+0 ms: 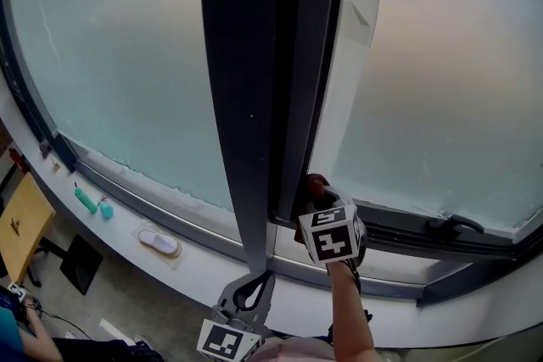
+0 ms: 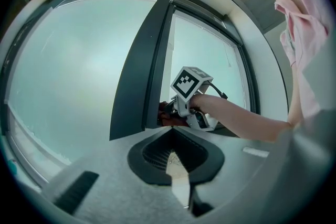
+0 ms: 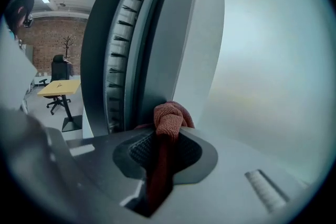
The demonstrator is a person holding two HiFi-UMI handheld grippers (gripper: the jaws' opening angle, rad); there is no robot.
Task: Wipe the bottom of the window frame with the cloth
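1. The dark window sash (image 1: pixel 254 80) stands open edge-on, running from the top of the head view down to the white sill (image 1: pixel 182 267).
2. The right gripper (image 1: pixel 316 197) is at the foot of the sash, on its right side. Its marker cube faces the camera and the person's bare forearm (image 1: pixel 352 314) reaches up to it from below.
3. In the right gripper view, the right gripper (image 3: pixel 165 147) is clenched on a rust-red cloth (image 3: pixel 169 117). The cloth runs down between the jaws, and a bunched knot of it sticks out past the tips.
4. That knot presses against the base of the sash, where the sash meets the bottom rail of the window frame (image 1: pixel 399 226). In the head view the cloth (image 1: pixel 316 181) shows only as a small red lump just above the gripper.
5. The left gripper (image 1: pixel 252 288) is below the sash, well under the sill edge. In its own view the left gripper (image 2: pixel 172 136) has its jaws closed together with nothing between them, and it points up at the sash foot.
6. A black handle (image 1: pixel 454 224) lies on the bottom rail, to the right of the sash.
7. Left of the sash, two teal objects (image 1: pixel 85 200) and a white oval object (image 1: pixel 159 242) lie on the sill.
8. Frosted panes (image 1: pixel 127 55) fill both sides of the sash.
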